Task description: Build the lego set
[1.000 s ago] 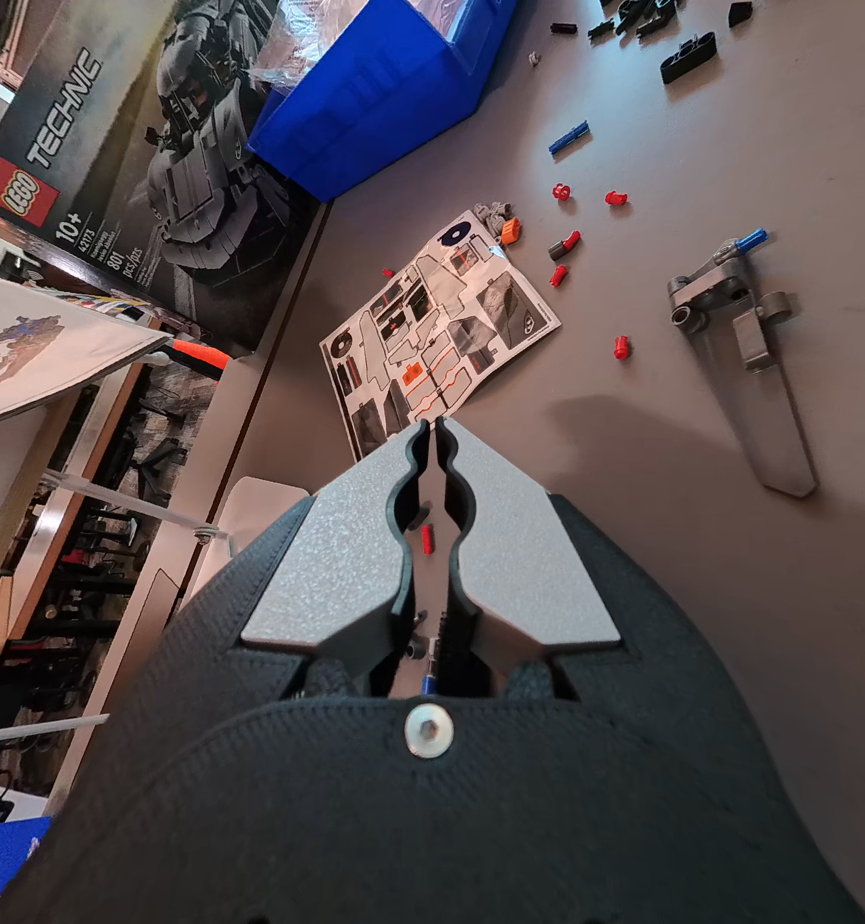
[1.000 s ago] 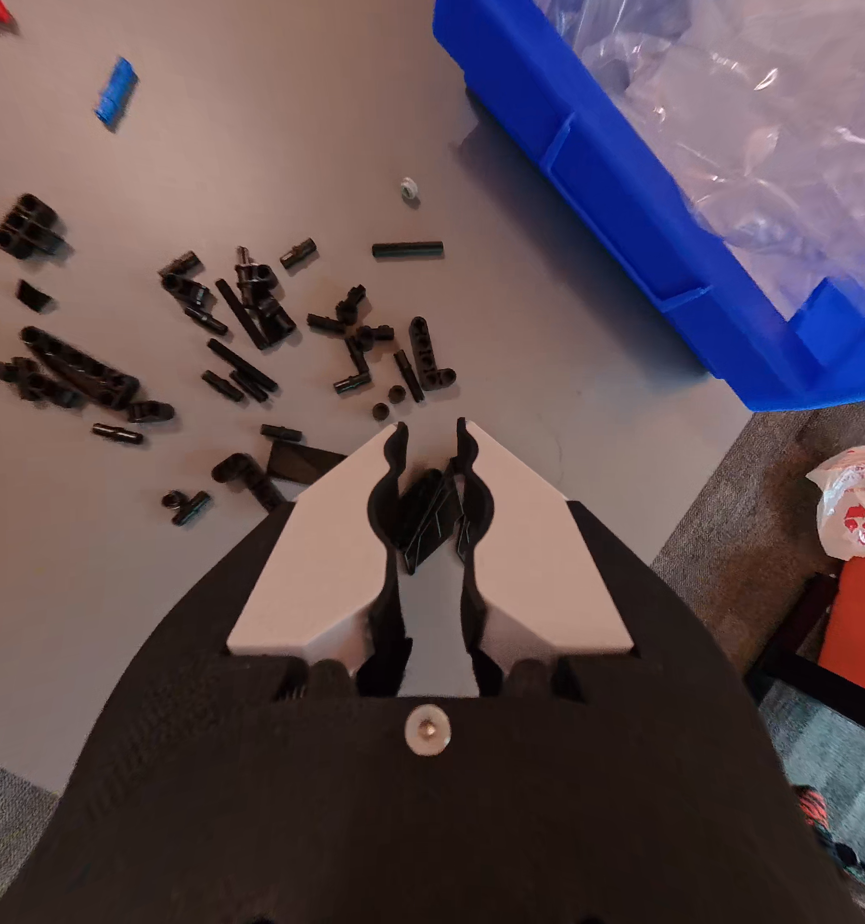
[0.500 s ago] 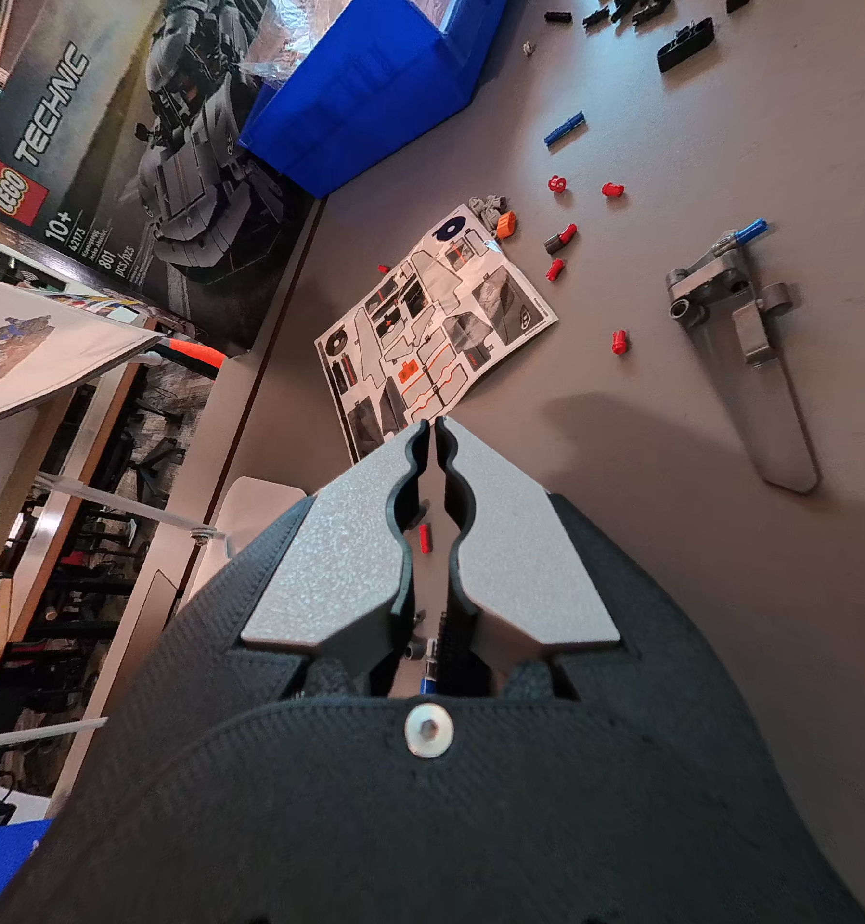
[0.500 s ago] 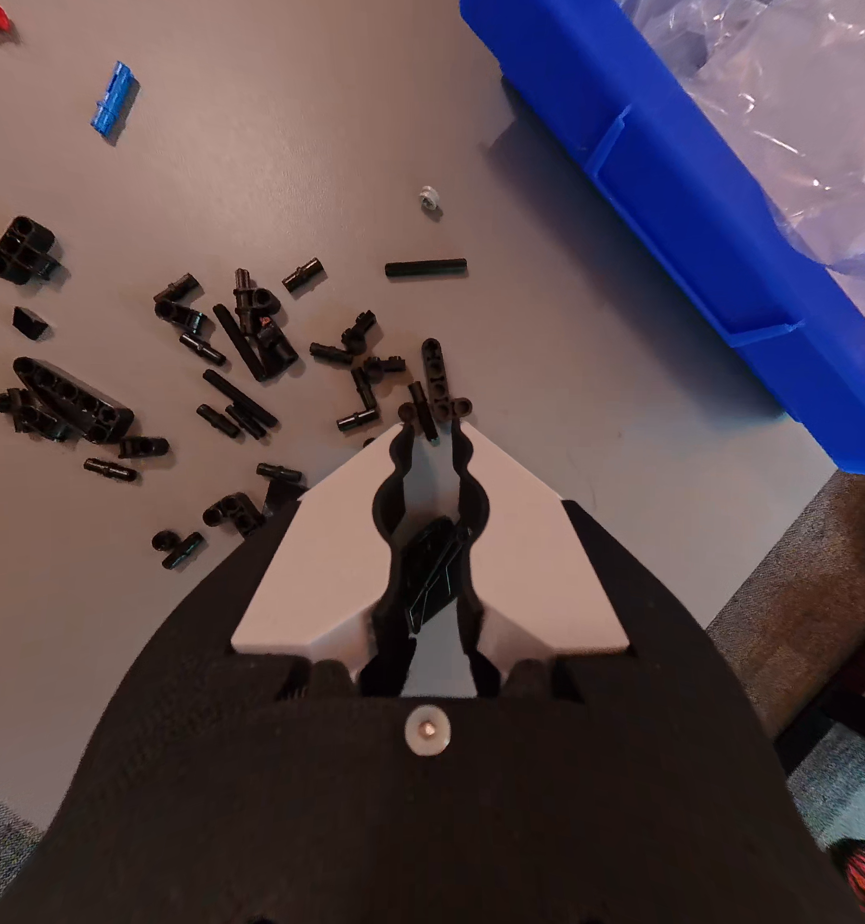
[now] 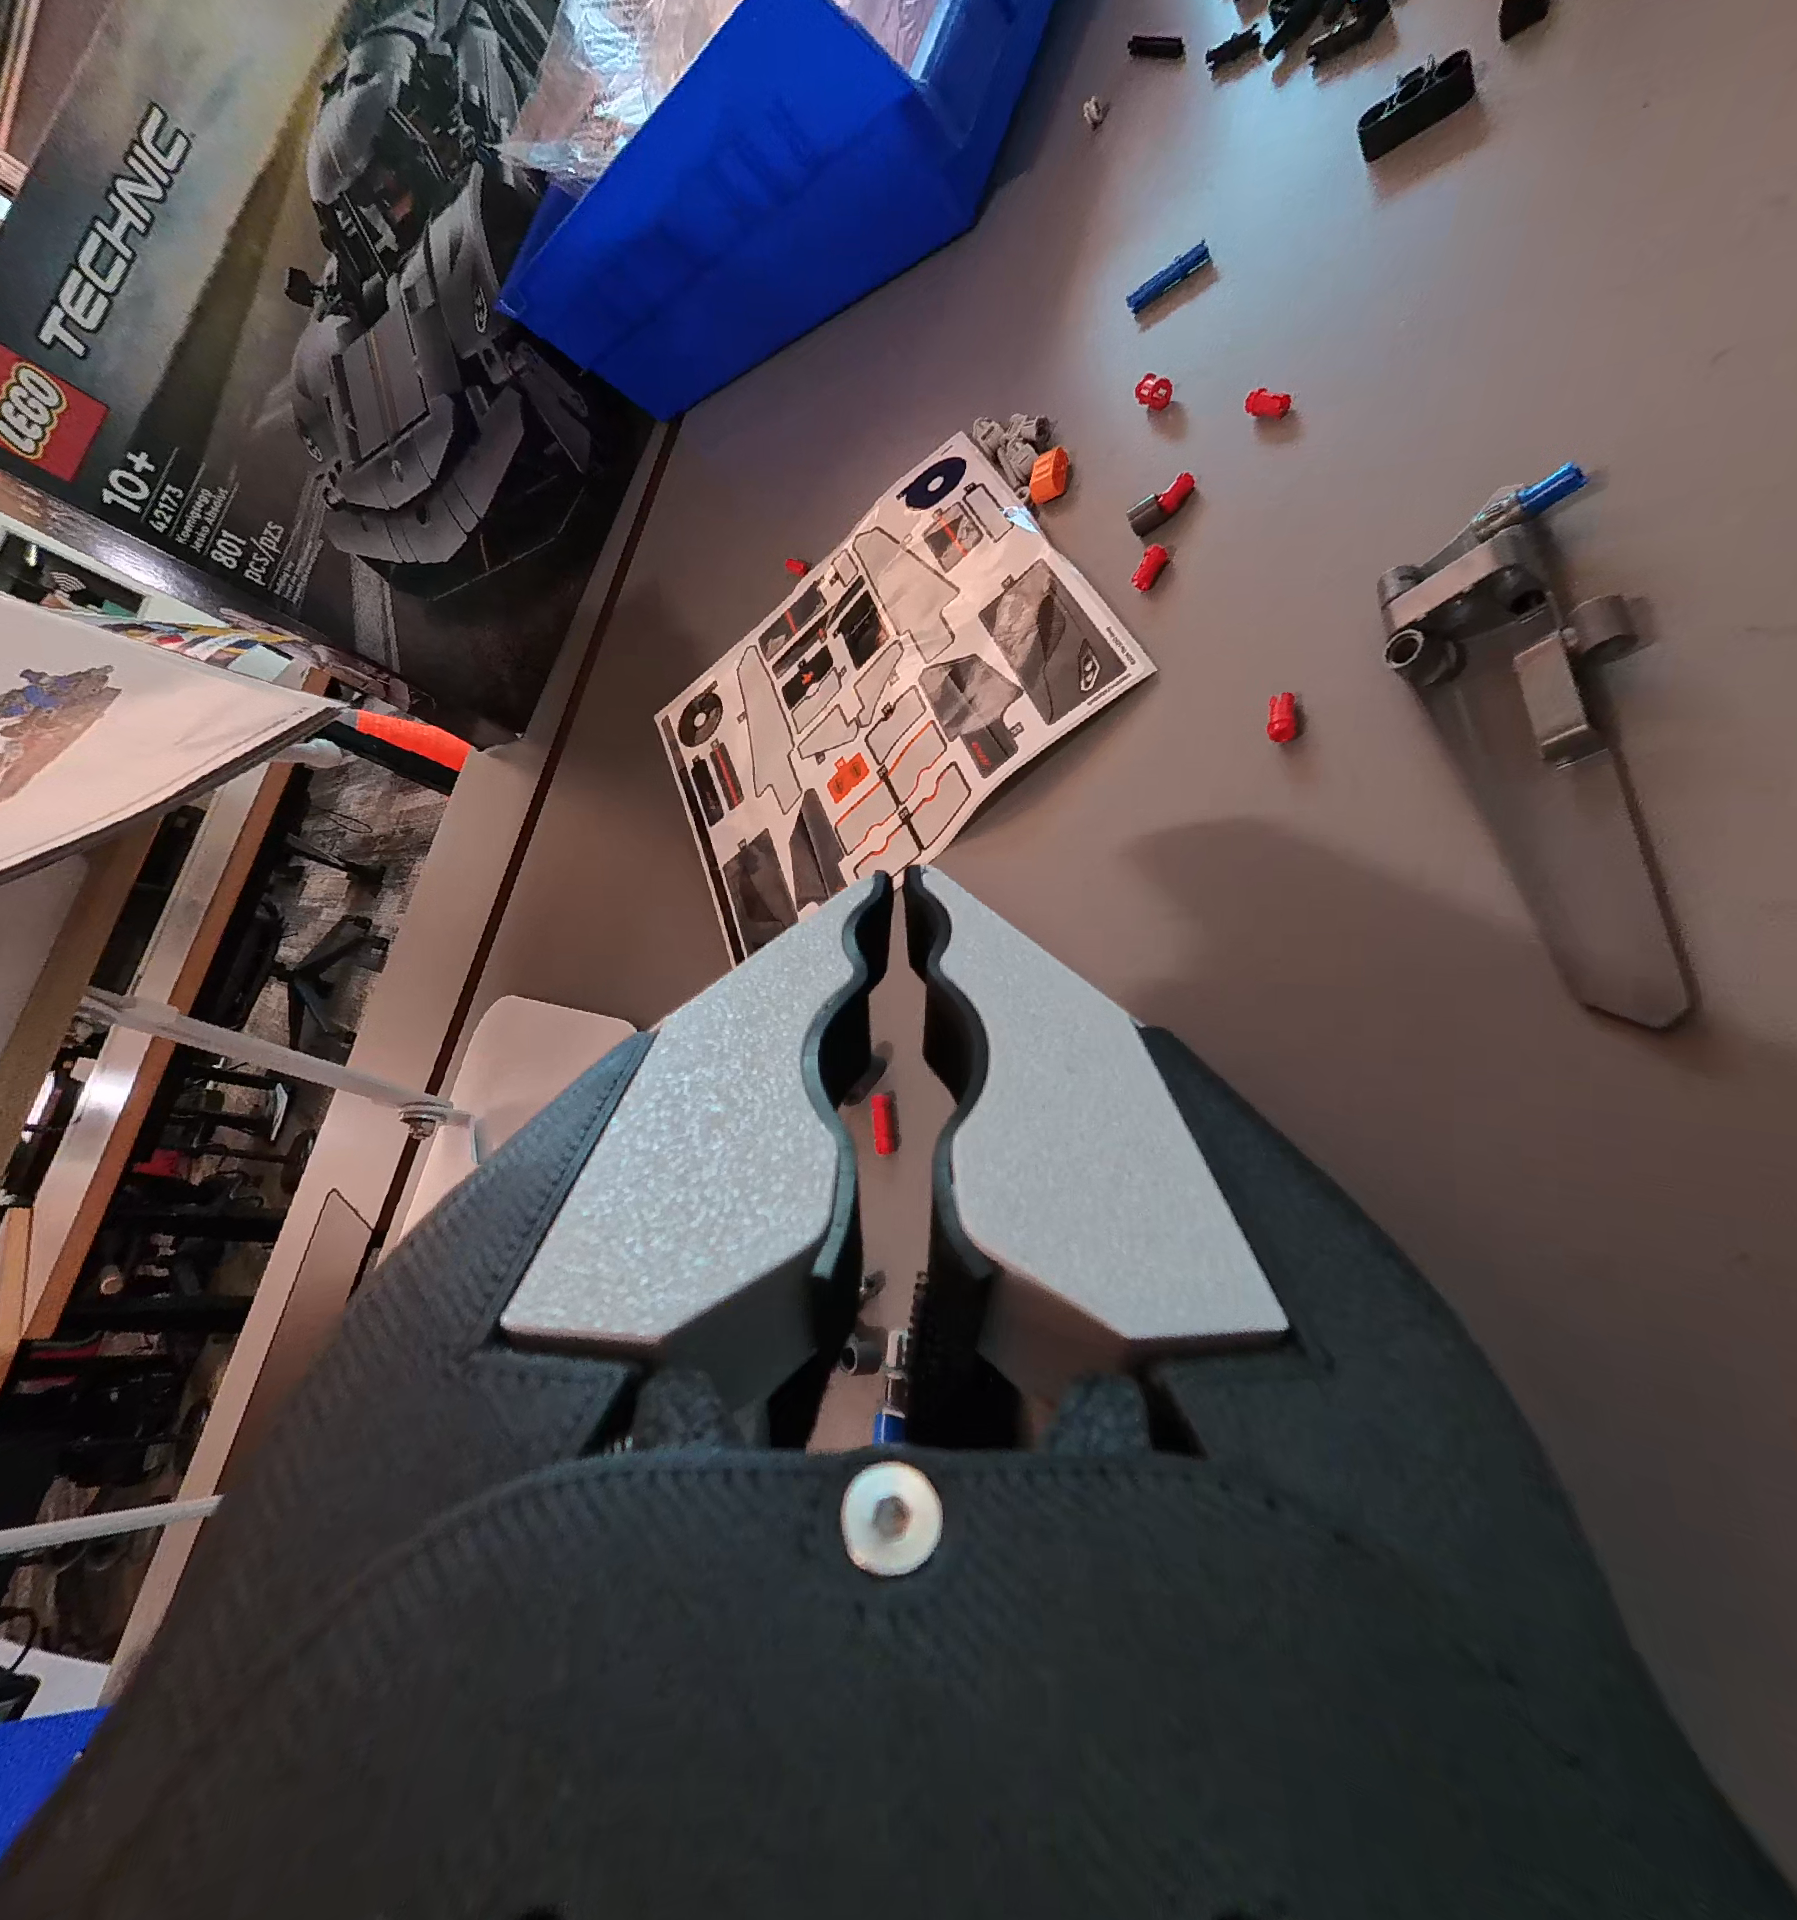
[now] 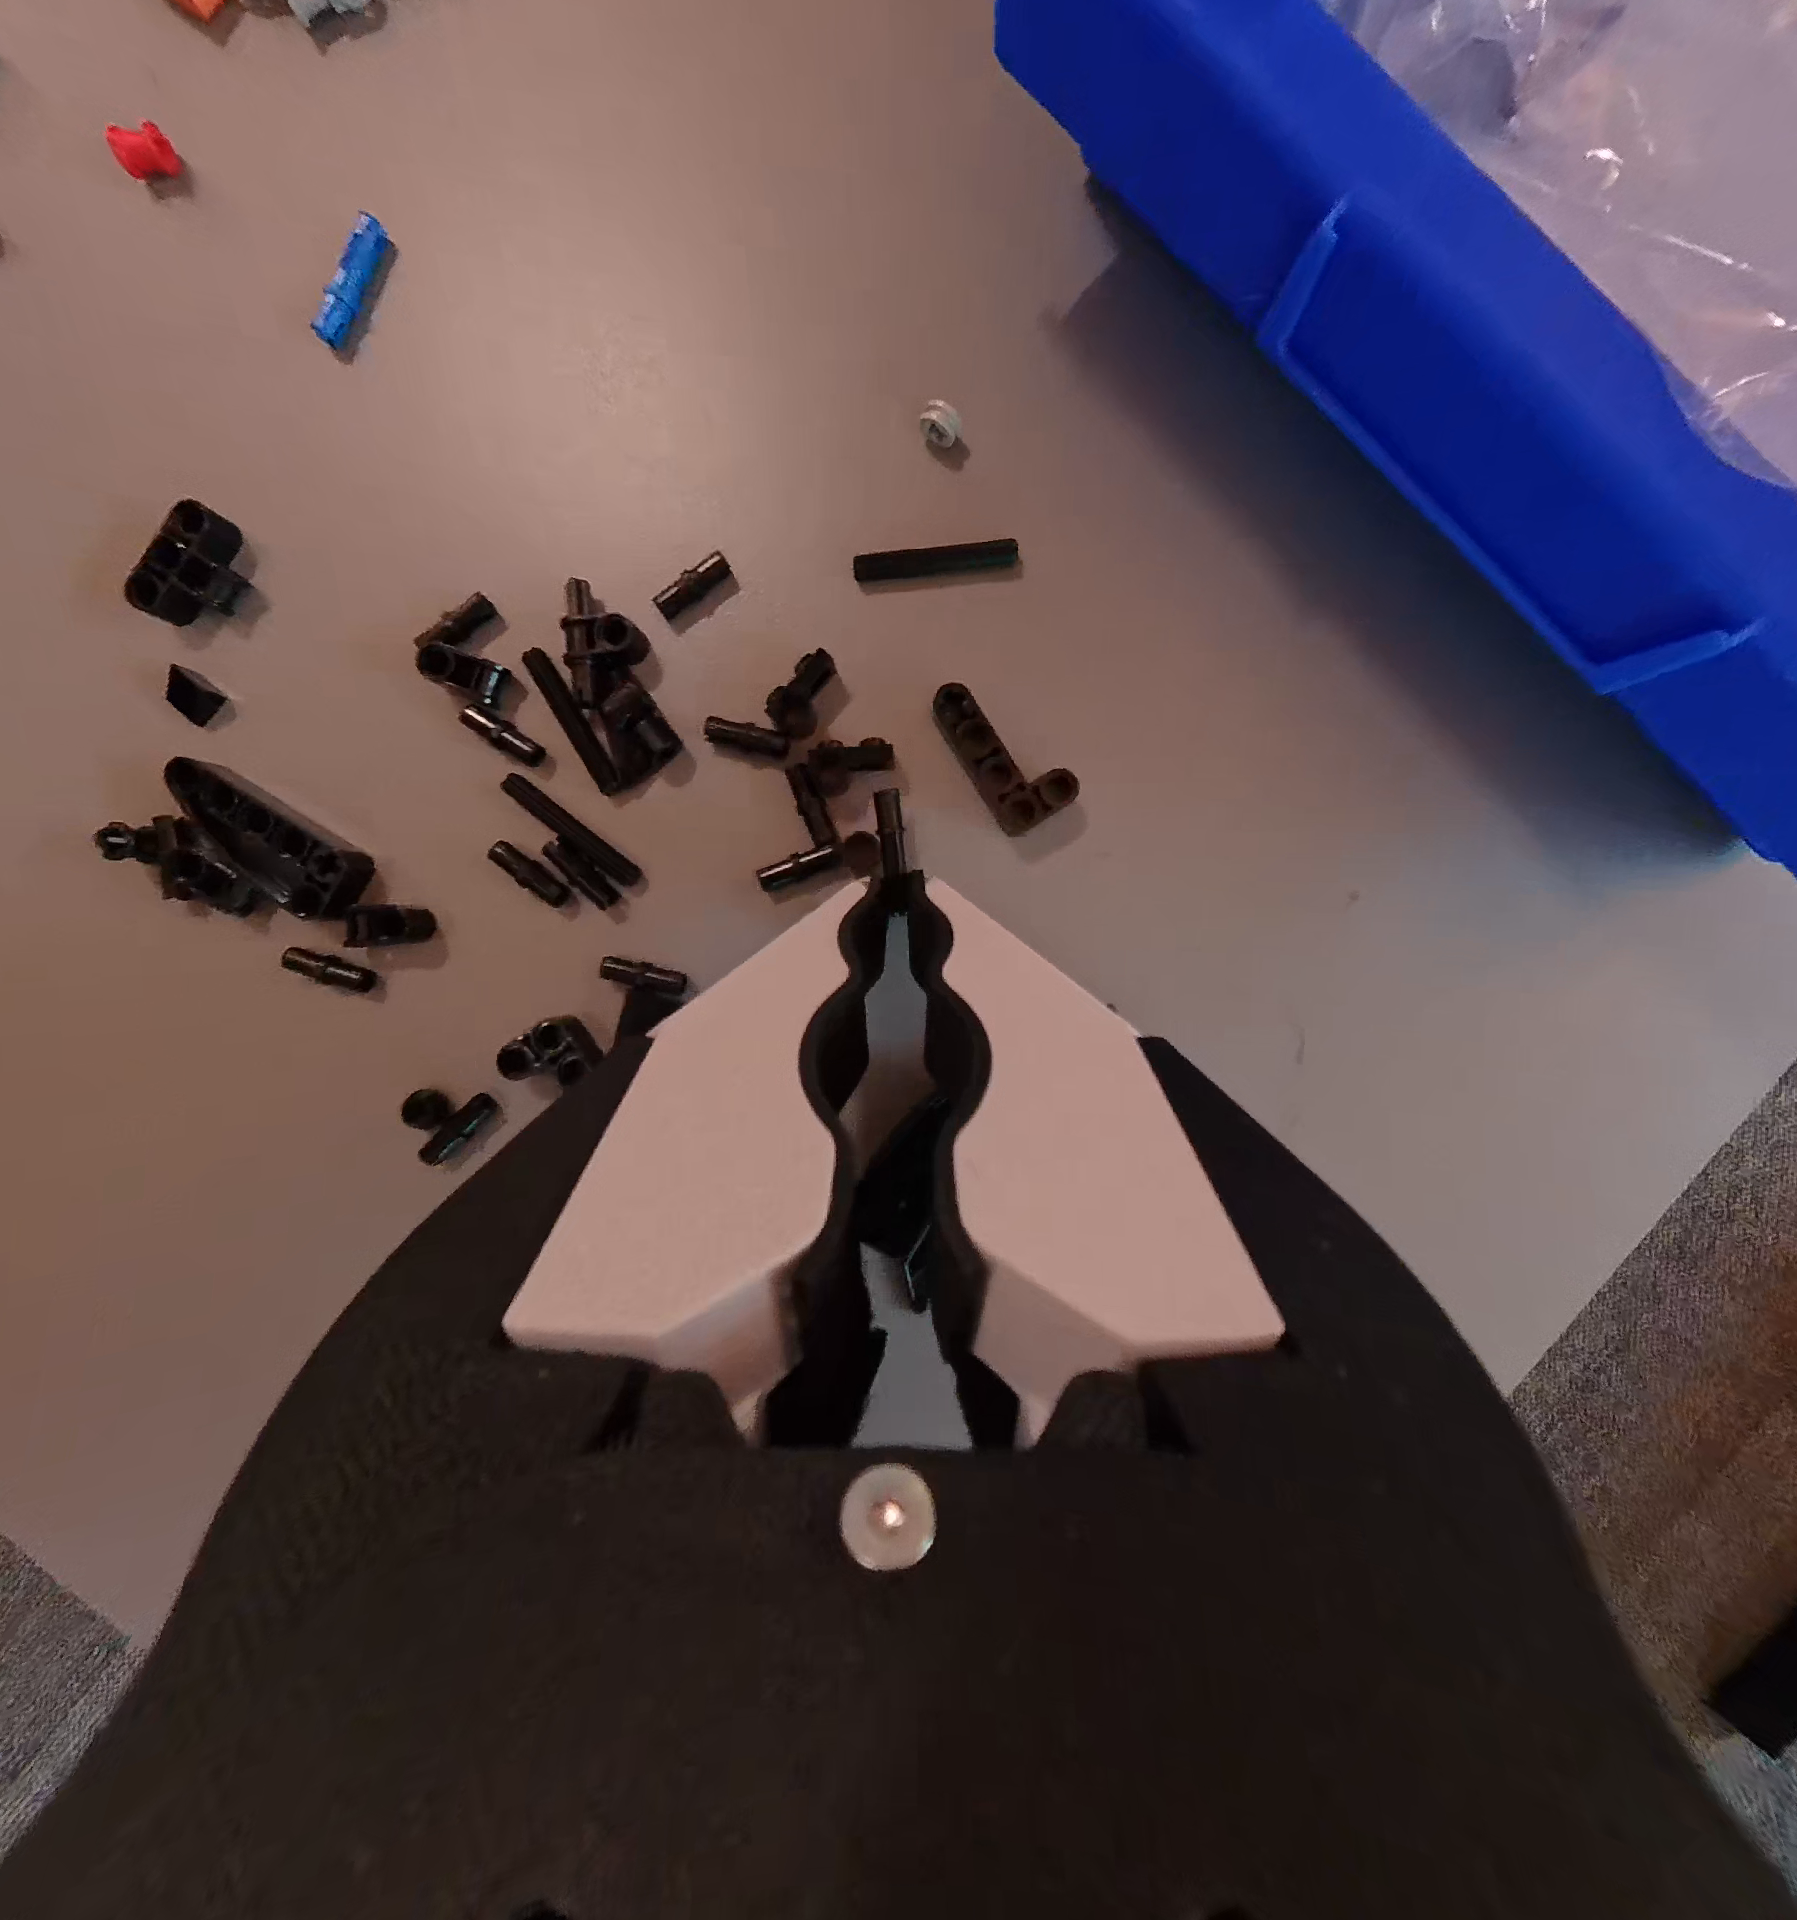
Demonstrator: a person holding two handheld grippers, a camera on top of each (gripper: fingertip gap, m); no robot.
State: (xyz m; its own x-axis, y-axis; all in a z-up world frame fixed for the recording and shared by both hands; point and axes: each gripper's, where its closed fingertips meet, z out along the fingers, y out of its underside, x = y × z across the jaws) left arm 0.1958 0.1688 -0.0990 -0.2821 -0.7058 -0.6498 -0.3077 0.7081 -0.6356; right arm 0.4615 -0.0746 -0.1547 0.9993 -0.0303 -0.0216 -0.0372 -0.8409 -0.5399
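Right wrist view shows a short black plastic connector pin (image 6: pixel 889 831) pinched at the very tips of the right claw (image 6: pixel 896 883), jaws almost together, the pin pointing forward; gripped at one end like this, its free end is left clear, probably for pushing into a hole. It hangs just above the scatter of small black plastic pins and beams (image 6: pixel 582 727) spread loose on the grey-brown surface (image 6: pixel 665 312), likely laid out for sorting by eye. A blue plastic bin (image 6: pixel 1445 343) with clear bags stands beside them.

Left wrist view has the left claw (image 5: pixel 899 883) nearly closed, holding nothing visible. Ahead lie the grey wedge-shaped lego assembly (image 5: pixel 1538 727), seemingly the target, and a printed sticker sheet (image 5: pixel 904 686).
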